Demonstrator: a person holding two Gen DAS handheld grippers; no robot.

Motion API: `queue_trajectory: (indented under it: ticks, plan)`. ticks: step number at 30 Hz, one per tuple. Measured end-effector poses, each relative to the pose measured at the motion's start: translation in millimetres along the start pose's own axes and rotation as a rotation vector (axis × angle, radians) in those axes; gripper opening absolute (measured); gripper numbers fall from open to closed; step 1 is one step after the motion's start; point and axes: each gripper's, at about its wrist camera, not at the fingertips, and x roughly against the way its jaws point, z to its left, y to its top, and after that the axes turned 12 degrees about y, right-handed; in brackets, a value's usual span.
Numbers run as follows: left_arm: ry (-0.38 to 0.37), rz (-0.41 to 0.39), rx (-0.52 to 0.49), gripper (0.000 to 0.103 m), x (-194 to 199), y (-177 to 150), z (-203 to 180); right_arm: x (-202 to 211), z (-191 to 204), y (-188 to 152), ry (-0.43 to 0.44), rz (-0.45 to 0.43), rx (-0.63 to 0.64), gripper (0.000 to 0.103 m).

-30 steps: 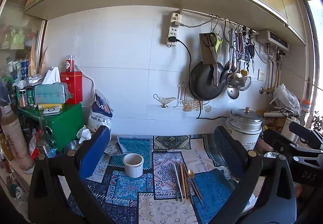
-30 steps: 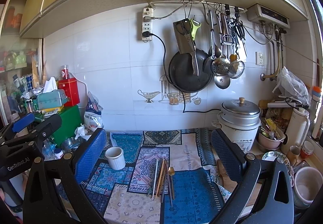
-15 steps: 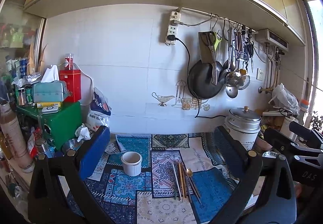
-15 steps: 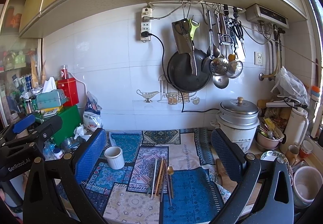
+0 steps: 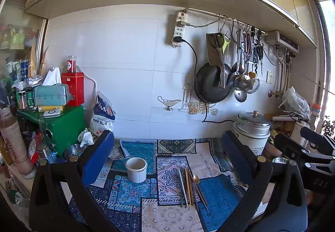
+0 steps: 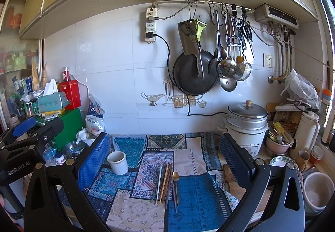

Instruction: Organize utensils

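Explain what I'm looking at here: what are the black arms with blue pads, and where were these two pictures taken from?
No robot: a person holds a two-finger gripper in each hand, each with a fisheye camera looking along its fingers. The left gripper and right gripper are both open and hold nothing. Each also shows at the edge of the other's view. On the patterned mat stand a white cup and, apart from it, a bundle of chopsticks with a gold spoon.

Open mat [image 6: 188, 160] between cup [image 6: 117, 162] and rice cooker [image 6: 246, 127]
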Motion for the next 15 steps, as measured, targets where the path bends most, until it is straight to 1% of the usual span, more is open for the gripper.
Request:
queue_trajectory:
  ticks: [15]
  plan:
    - [-0.005,0.007,-0.010,0.103,-3.8,-2.5,0.5,-4.0,0.0,-0.9,-0.007,0.010,-0.004,0.103]
